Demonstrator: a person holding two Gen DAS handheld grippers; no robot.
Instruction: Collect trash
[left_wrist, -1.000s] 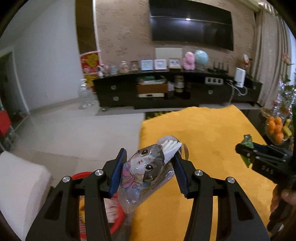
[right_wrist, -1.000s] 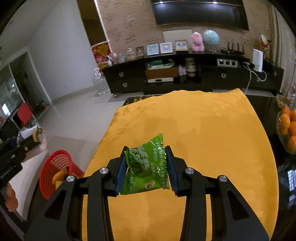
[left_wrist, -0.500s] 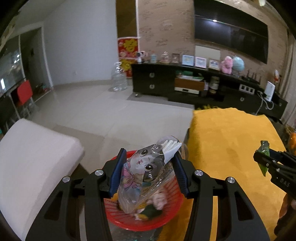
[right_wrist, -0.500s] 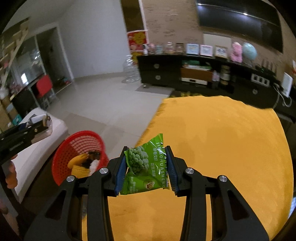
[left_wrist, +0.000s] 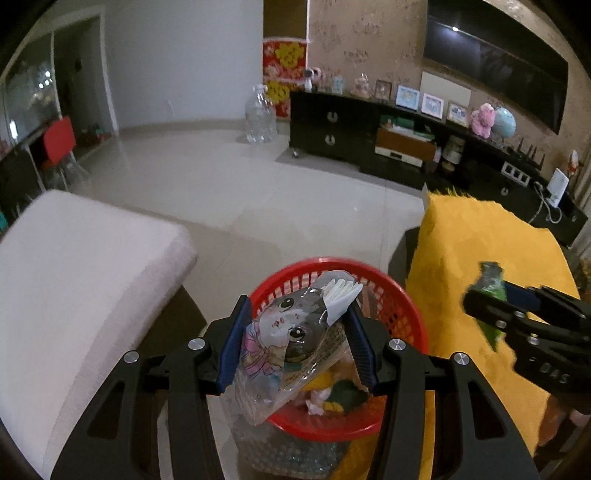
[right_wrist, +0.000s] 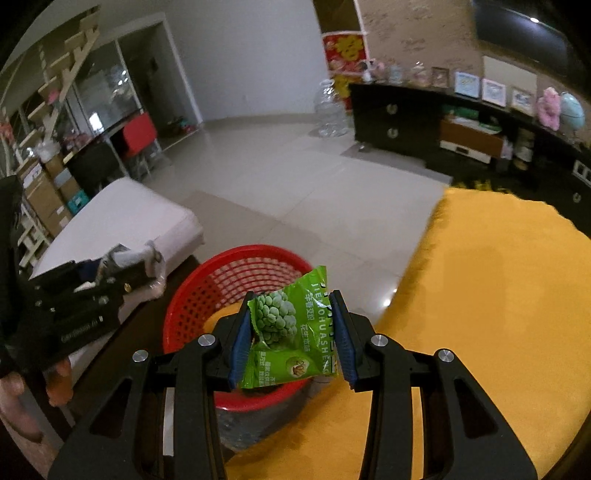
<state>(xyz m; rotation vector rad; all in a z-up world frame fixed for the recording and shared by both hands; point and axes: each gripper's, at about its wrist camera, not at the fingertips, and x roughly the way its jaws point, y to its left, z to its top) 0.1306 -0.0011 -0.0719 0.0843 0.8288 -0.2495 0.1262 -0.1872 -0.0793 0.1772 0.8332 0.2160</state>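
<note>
Over one red basket (left_wrist: 406, 310) | left tool (left_wrist: 295, 343) grips one cat wrapper (left_wrist: 284, 339) | right tool (right_wrist: 291, 332) grips one green packet (right_wrist: 291, 332)

Each black hand-held gripper (left_wrist: 295, 345) has blue pads (left_wrist: 232, 350) and silver screws (left_wrist: 194, 344).

Left wrist view: close above the red basket (left_wrist: 402, 295), facing down and forward toward the TV cabinet (left_wrist: 332, 125). Right wrist view: same heading, from nearer the yellow cloth (right_wrist: 498, 295). Shared: basket, cloth, white cushion (left_wrist: 74, 266), cabinet.
</note>
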